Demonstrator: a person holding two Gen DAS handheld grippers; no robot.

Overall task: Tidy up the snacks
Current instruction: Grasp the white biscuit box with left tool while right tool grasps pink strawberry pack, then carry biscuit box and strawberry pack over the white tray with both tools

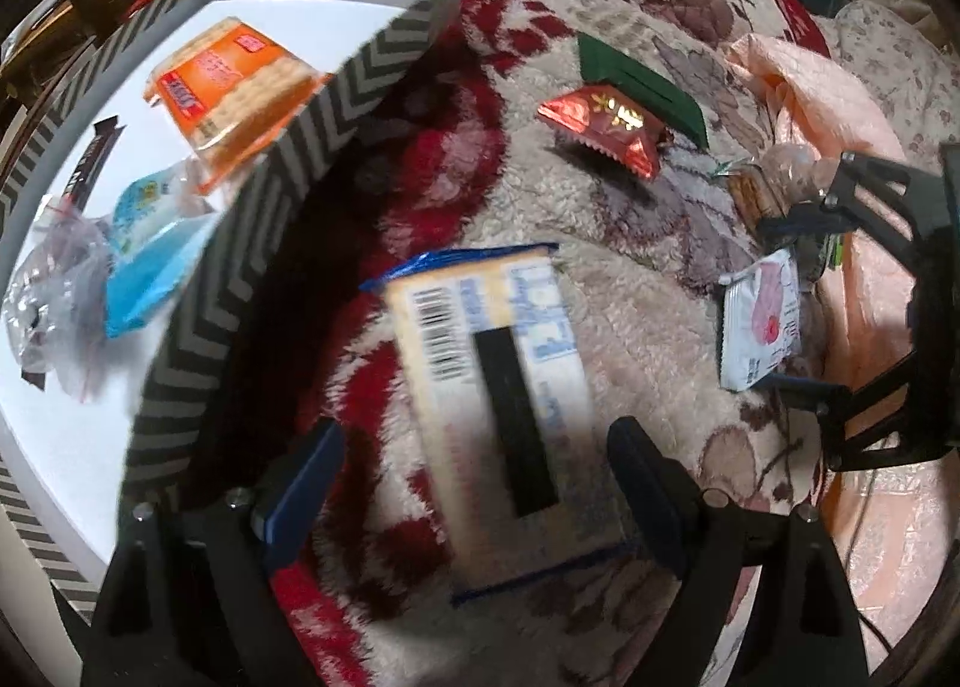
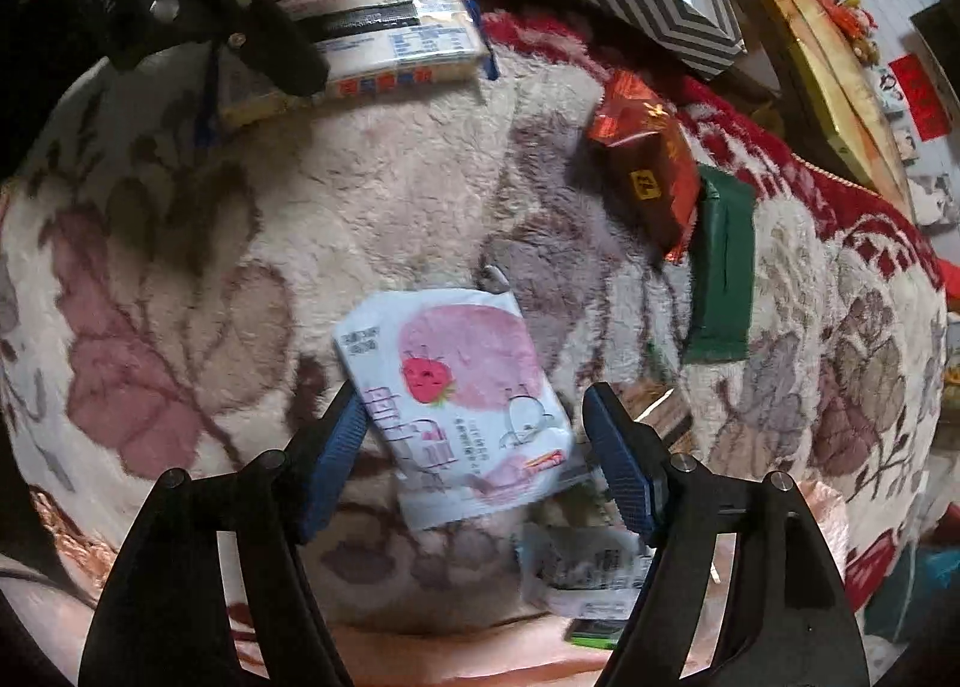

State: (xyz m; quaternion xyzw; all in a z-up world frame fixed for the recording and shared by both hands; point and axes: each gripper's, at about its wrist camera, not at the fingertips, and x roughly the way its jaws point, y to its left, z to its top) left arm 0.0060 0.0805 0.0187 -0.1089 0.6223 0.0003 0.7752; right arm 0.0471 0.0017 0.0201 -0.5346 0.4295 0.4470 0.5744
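A cracker pack (image 1: 480,387) with blue trim and a barcode lies flat on the floral blanket (image 1: 630,279). My left gripper (image 1: 477,447) points down over it, open, one finger on each side and not touching it. A white packet with a pink strawberry print (image 2: 462,393) lies on the blanket under my right gripper (image 2: 474,405). That gripper is open; the packet sits between its blue pads (image 2: 336,447), and the right pad stands apart from it. The chevron-patterned box (image 1: 288,195) at left holds an orange cracker pack (image 1: 228,87), a blue packet (image 1: 150,261) and a clear bag.
A red foil packet (image 1: 606,129) and a green packet (image 1: 648,81) lie on the blanket beyond the cracker pack. Another white wrapper (image 2: 582,573) lies near the right gripper's base. A peach cloth (image 1: 828,81) is bunched at the right. A wooden edge (image 2: 798,27) runs behind the box.
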